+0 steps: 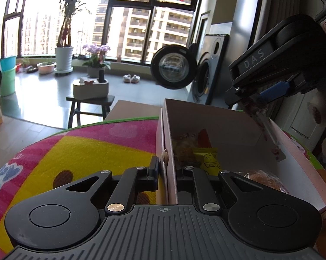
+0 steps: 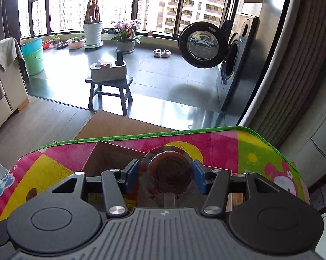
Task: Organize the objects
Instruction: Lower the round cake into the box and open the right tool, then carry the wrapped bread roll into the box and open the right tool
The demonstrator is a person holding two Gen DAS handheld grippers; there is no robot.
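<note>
The clear snack packet (image 2: 166,173), dark red inside, is pinched between the blue pads of the right claw (image 2: 166,176). In the left view it hangs long-axis downward over the far right wall of the cardboard box (image 1: 232,127), tail dipping inside. The left claw (image 1: 167,169) is closed on the box's near wall, steadying it. Yellow snack bag (image 1: 209,161) and a wrapped pastry (image 1: 262,177) already lie within. The box sits on a colourful mat (image 1: 87,143) covering the table; nothing blocks the drop.
</note>
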